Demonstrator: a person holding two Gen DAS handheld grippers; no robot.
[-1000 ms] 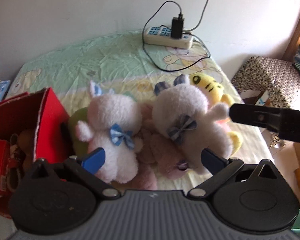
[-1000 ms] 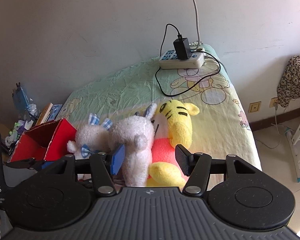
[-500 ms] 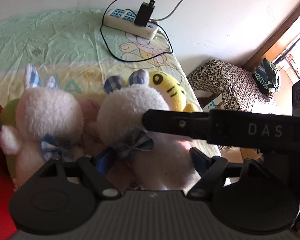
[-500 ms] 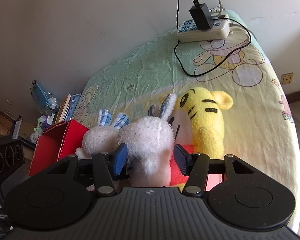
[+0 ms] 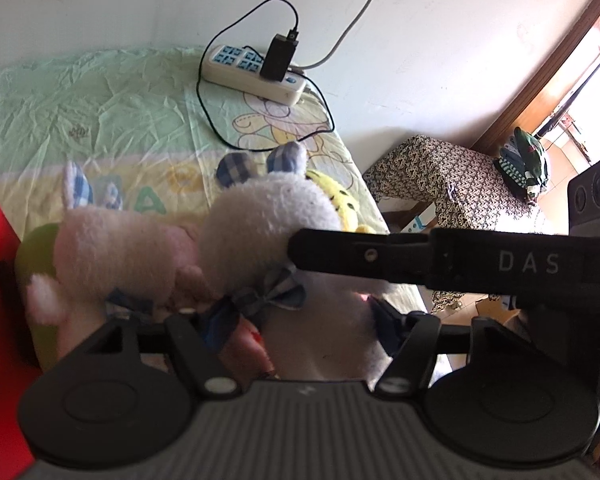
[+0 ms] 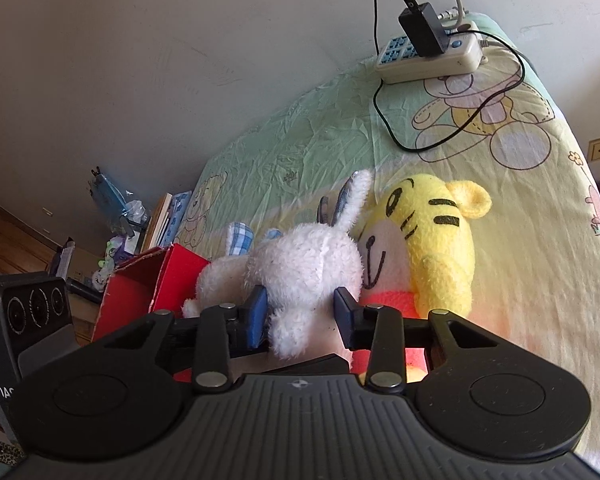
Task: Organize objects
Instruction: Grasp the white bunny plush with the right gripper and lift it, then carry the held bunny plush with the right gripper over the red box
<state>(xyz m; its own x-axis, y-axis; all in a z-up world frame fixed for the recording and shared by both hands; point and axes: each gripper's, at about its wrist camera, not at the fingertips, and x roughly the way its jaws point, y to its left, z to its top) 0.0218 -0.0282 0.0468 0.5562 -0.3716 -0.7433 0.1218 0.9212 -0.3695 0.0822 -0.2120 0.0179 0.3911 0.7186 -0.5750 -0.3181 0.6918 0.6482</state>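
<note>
Plush toys lie huddled on the bed (image 6: 308,140): two white rabbits and one yellow tiger (image 6: 432,240), with a pink toy (image 5: 188,236) wedged between the rabbits. The grey-bowed rabbit (image 5: 268,216) sits in the middle, the blue-bowed rabbit (image 5: 112,248) touching it on the side of the red box (image 6: 172,276), the tiger pressed against its other side. Both claws are on this middle rabbit. The left claw (image 5: 300,320) is closing round its body, fingers sunk in the fur below the bow; a second ago it stood wide open above both rabbits. The right claw (image 6: 300,312) is closing on the rabbit's lower body, pads against the fur, narrower than before. The right claw's black arm crosses the left view and hides part of the tiger. Farther off, one power strip (image 6: 428,56) with a black charger (image 6: 420,34) rests at the bed's far end, books (image 6: 168,220) beside the box.
</note>
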